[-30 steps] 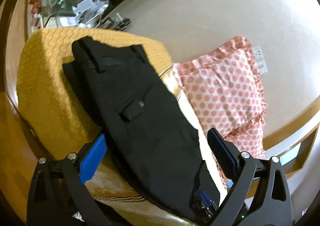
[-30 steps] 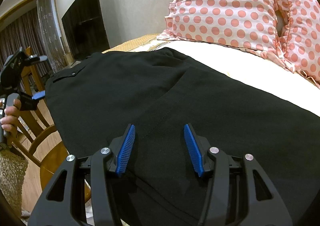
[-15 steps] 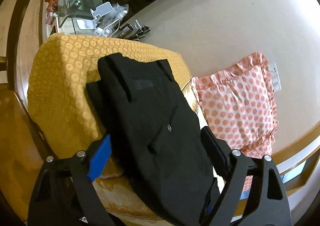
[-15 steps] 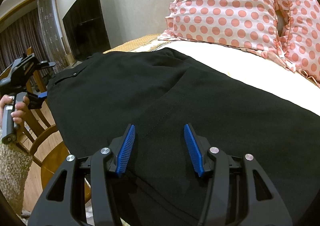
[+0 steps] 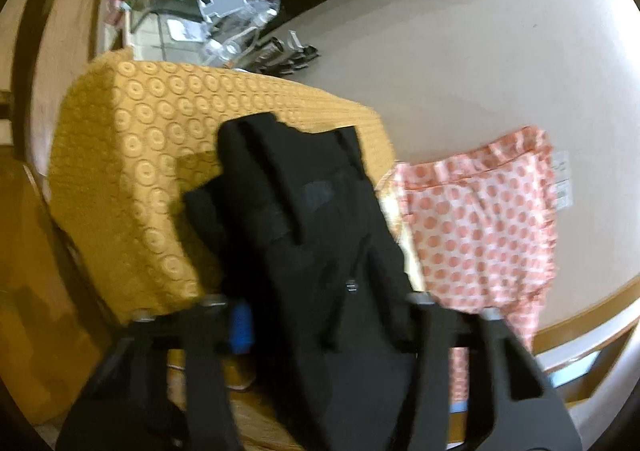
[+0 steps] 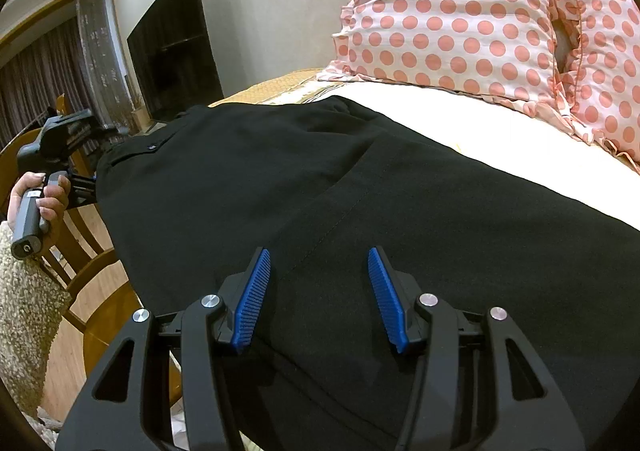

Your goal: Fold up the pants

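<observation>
While a second ago wide, left gripper [image 5: 324, 327] jaws closing around pants [image 5: 312, 251], right gripper [image 6: 320, 291] jaws unchanged, half-open.

We see a polka-dot pillow [image 6: 452, 7] against the pale wall [image 5: 460, 51], a yellow circle-patterned bedspread [image 5: 132, 171], a dark television [image 6: 172, 47], brown curtains [image 6: 40, 67], and a wooden chair [image 6: 80, 251] on the floor.
</observation>
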Demonstrator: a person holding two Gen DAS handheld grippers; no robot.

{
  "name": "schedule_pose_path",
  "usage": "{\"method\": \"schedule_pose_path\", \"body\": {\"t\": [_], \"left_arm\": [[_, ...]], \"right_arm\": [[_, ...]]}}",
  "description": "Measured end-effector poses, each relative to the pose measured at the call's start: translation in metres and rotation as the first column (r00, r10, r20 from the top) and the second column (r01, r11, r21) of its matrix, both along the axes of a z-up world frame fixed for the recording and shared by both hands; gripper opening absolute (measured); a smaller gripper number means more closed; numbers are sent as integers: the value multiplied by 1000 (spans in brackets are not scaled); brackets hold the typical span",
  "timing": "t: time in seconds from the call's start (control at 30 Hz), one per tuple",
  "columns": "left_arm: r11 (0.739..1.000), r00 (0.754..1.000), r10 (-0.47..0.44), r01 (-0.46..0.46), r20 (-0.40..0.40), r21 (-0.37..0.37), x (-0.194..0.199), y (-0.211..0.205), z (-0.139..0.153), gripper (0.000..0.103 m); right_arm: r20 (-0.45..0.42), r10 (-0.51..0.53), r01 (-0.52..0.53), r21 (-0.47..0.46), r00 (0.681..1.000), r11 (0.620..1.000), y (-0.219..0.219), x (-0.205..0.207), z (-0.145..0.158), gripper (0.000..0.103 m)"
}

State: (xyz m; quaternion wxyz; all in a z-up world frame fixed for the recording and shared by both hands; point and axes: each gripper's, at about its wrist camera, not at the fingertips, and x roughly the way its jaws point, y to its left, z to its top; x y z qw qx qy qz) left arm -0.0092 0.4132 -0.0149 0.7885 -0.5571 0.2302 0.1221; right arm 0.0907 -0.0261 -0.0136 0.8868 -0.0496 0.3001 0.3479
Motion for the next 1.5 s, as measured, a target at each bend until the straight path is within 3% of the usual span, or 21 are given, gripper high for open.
{"method": "schedule_pose_path", "body": {"t": [0.13,0.23,0.33,0.43,0.5,0.57,0.63,0.7,0.83,0.93,1.03,1.07,1.1,1.13,1.17,1.2,1.27,1.3,1.43,1.5], "left_arm": [[1000,1000,2,-2,-26,15,0,1,0,12],[992,998,-3,11,-63,127,4,-9,15,11],[959,997,-22,40,-70,280,11,-31,45,10],[888,995,-78,101,-70,449,26,-70,86,10],[843,989,-128,146,-70,518,36,-97,106,10],[781,976,-202,207,-76,589,49,-133,126,10],[717,956,-283,268,-82,644,62,-172,142,9],[647,919,-385,336,-87,684,77,-217,156,9],[526,808,-584,449,-77,722,98,-303,172,9],[438,697,-715,507,-53,743,101,-371,175,9],[310,557,-827,565,-76,765,90,-443,155,9],[243,491,-864,605,-115,758,85,-470,138,9],[188,445,-882,637,-157,747,81,-487,124,9],[109,390,-892,677,-229,728,77,-509,100,9],[65,358,-893,701,-272,710,73,-521,83,9],[39,336,-893,720,-300,693,71,-528,70,9],[20,325,-890,731,-321,682,68,-535,57,9],[30,334,-889,726,-313,687,68,-533,59,9],[115,393,-887,694,-241,711,72,-517,82,9],[97,397,-883,674,-248,733,67,-519,85,9]], "right_arm": [[6,5,-5,15,1000,1000,-10,-4,2,64],[26,2,-3,40,1000,999,-26,-11,5,66],[34,-30,27,78,999,997,-48,-16,9,67],[29,-84,79,128,996,989,-77,-19,13,67],[34,-124,118,149,992,982,-95,-20,16,68],[37,-168,160,165,985,973,-113,-21,18,68],[33,-221,211,182,975,960,-132,-23,18,68],[19,-279,270,200,960,942,-154,-24,18,68],[4,-385,374,224,923,900,-193,-29,18,68],[12,-464,449,233,886,863,-219,-38,18,68],[10,-537,520,238,843,821,-244,-45,16,69],[5,-563,546,236,826,804,-252,-47,14,69],[1,-581,565,232,814,792,-258,-48,12,69],[-4,-597,582,228,802,780,-264,-49,11,69],[-9,-617,603,223,787,766,-271,-50,8,69],[-13,-632,618,221,775,754,-277,-51,7,69],[-20,-653,641,217,757,737,-287,-52,4,69],[-23,-660,649,218,751,729,-291,-52,3,69],[-22,-674,661,225,738,716,-298,-54,3,70],[-11,-680,665,222,733,713,-299,-54,5,72]]}}
